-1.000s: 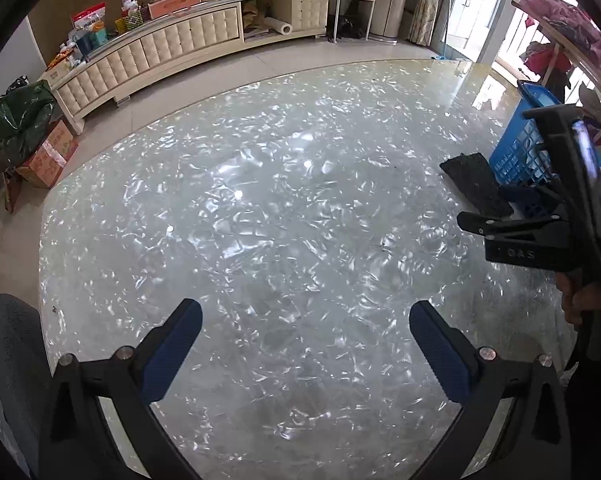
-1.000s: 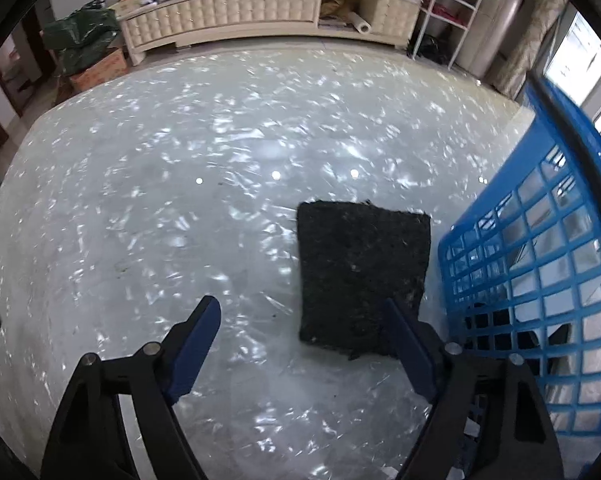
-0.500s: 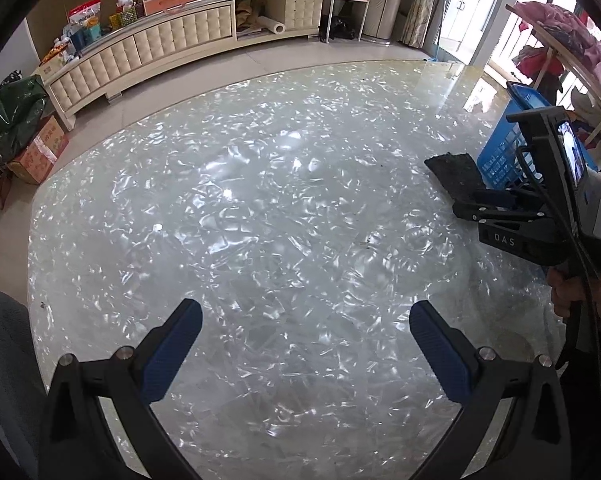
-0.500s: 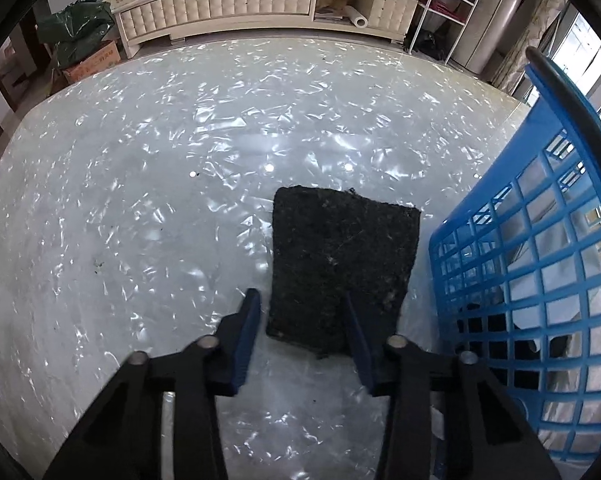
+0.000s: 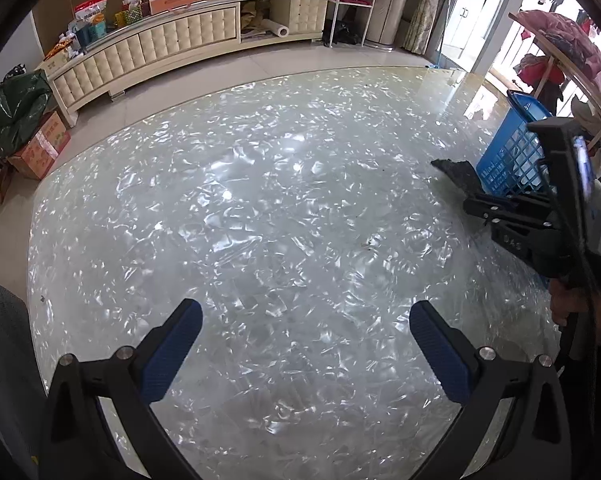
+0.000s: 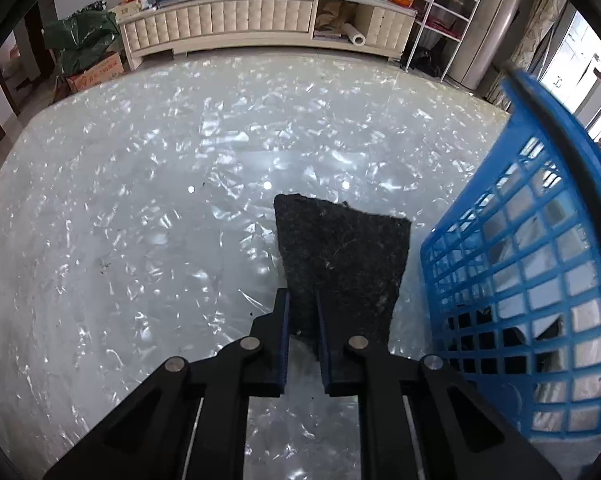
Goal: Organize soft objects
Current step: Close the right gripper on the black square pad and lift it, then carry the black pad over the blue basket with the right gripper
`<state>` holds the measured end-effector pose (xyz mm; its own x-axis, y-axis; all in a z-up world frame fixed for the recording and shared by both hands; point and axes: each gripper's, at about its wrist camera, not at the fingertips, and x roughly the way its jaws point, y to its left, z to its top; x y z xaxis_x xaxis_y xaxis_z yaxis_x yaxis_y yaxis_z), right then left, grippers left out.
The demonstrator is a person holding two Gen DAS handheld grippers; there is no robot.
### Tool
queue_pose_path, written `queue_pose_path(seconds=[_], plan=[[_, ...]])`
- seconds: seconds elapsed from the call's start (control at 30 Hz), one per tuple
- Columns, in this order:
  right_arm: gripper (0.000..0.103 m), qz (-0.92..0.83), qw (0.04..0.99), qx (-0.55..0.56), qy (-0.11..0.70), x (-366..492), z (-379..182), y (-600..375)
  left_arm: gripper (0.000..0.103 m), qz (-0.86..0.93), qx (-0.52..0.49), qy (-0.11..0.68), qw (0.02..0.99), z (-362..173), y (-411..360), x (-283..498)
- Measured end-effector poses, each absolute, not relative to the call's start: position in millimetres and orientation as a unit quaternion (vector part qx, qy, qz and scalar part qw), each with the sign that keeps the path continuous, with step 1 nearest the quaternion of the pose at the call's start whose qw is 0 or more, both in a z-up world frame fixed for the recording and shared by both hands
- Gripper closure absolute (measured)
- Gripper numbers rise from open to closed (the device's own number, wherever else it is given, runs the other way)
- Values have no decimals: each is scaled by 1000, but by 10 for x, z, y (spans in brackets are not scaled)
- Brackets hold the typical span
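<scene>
Since the earlier frame, right gripper (image 6: 302, 312) jaws had just been closing, clamping the black felt pad (image 6: 342, 256) beside the blue basket (image 6: 540, 280); left gripper (image 5: 306, 336) stood apart, empty.

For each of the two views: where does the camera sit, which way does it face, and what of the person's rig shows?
Left wrist: sits behind the open left claw, tilted down over the glossy white marbled table; the right claw and a hand show at right.
Right wrist: sits behind the right claw, which has just been closing and now pinches the flat dark felt pad beside the blue plastic lattice basket.
Shared: table, pad, basket, cream cabinet.
</scene>
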<state>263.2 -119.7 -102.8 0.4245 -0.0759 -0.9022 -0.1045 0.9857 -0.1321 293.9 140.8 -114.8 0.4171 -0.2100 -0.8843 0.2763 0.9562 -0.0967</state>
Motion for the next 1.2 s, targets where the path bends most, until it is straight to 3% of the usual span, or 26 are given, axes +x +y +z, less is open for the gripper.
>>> queue_pose_path(seconds=[0.3,1.2], plan=[[92,66,856,-79,507,2333,-540,-987,0,-136,47,515,845,-1063,1383,2893],[93,146,889,-52,432,1702,473,-1312,0,-141,87,436,885,39,656,2468]])
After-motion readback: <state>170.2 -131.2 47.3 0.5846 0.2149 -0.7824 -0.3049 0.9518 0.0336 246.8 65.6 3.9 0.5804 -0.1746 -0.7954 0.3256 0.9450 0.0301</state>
